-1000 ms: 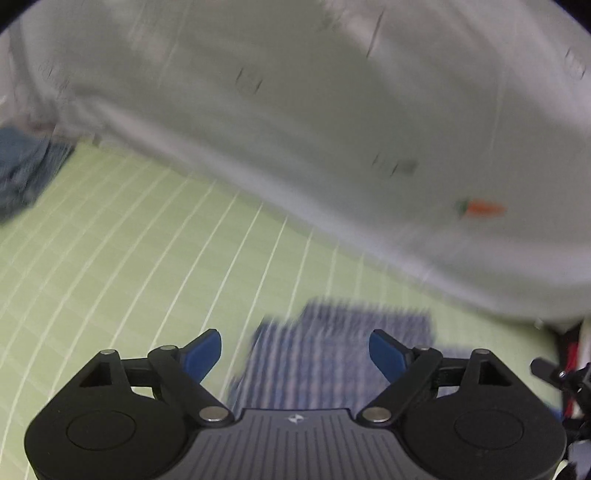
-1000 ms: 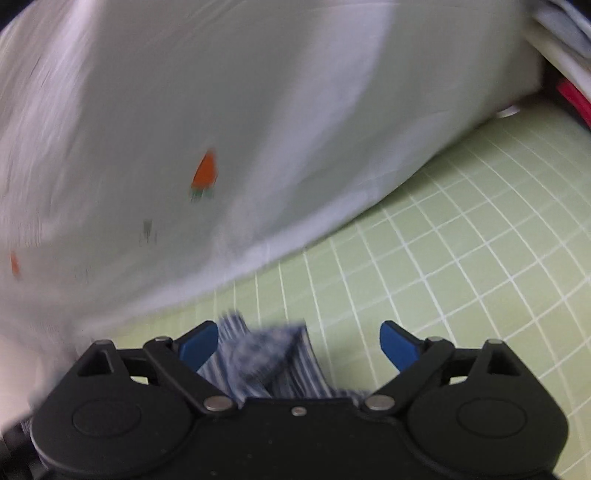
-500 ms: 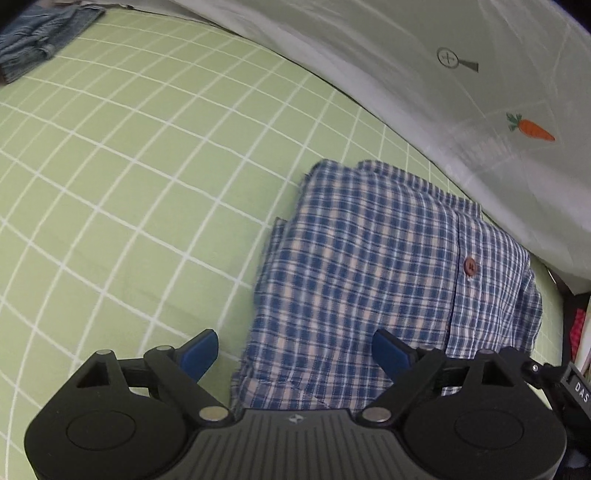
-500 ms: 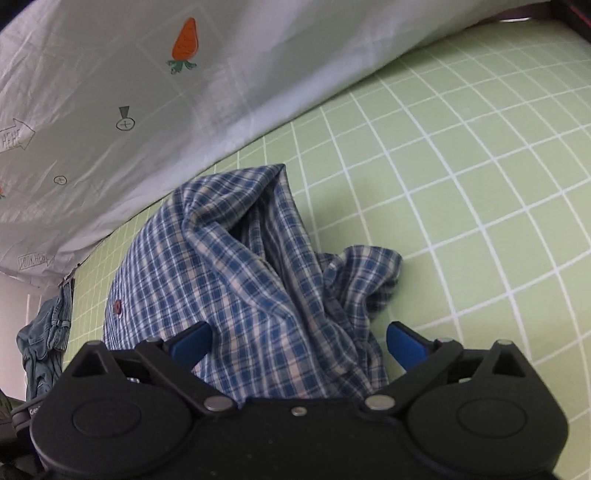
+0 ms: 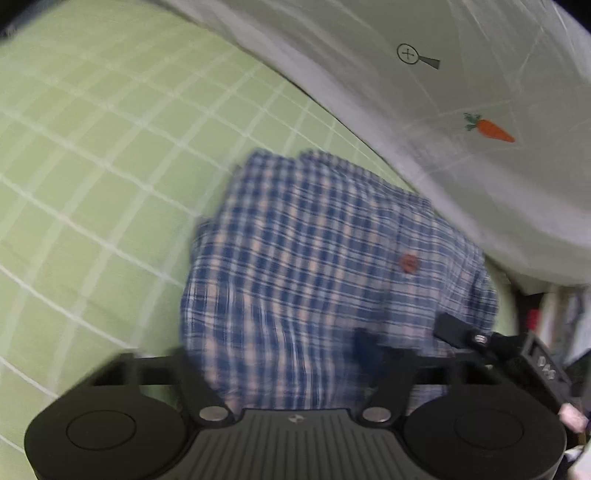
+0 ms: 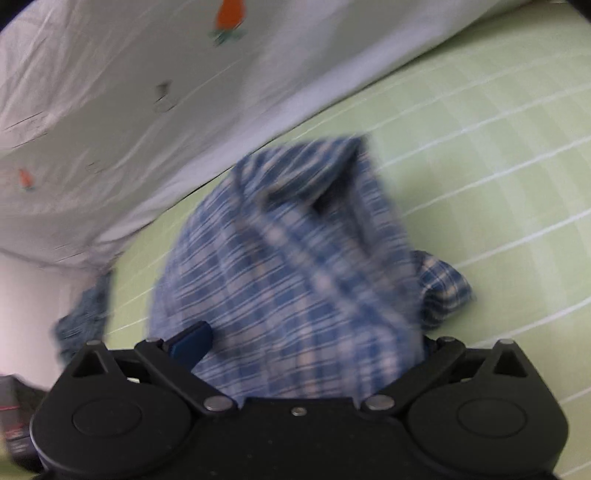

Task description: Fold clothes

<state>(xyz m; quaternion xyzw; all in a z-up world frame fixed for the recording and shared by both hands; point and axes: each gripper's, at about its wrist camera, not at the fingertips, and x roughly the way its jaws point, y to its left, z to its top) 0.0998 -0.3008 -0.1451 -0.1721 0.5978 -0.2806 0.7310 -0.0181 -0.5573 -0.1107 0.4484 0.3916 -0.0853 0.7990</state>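
Plaid shirt (image 5: 325, 266) folded on green sheet (image 5: 92, 147); both claws spread wide around it.

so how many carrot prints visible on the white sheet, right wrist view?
2. One carrot at the top edge of the white sheet, a smaller carrot far left. Folds may hide more.

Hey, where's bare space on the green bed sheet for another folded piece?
Bare green grid-patterned sheet lies left of the blue plaid shirt in the left wrist view, and right of it in the right wrist view. It is crowded behind, where the white carrot-print quilt runs close to the shirt.
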